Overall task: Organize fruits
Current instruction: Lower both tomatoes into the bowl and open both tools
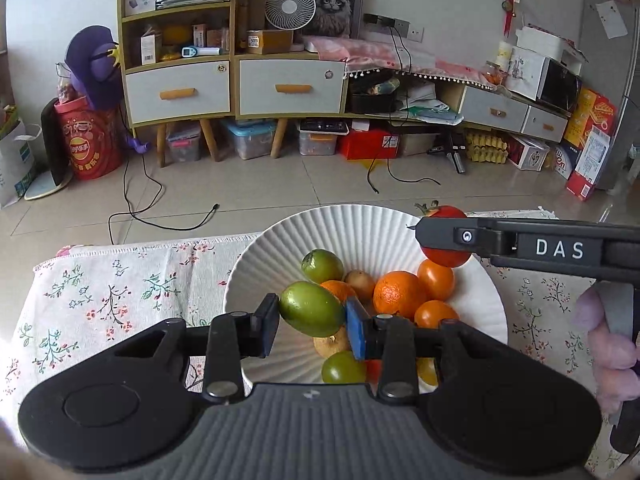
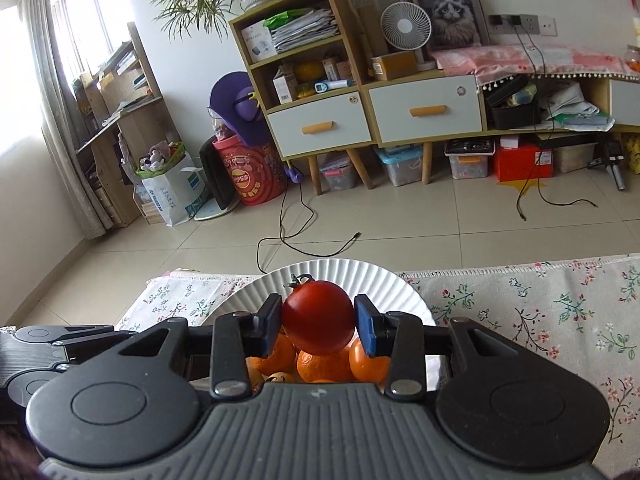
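- While both grippers hang over the white ribbed plate (image 1: 280,236) on the desk (image 1: 120,280), each one carries a fruit, so a drop is the main risk.
- The left gripper (image 1: 312,320) is clenched on a green oval fruit (image 1: 310,308); its skin looks smooth, and the pads (image 1: 267,320) press near its ends, so it may slip out and knock the pile below.
- The right gripper (image 2: 318,324) grasps a red tomato (image 2: 318,316) above the oranges; too strong a squeeze could bruise it.
- If released from this height, either fruit may roll off the heap, over the rim and onto the floor.
- Count in the plate, left wrist view: two green fruits, about four orange ones, two brownish ones; some pieces are hidden, so the count is uncertain.
- One plate, two grippers, two fruits held.
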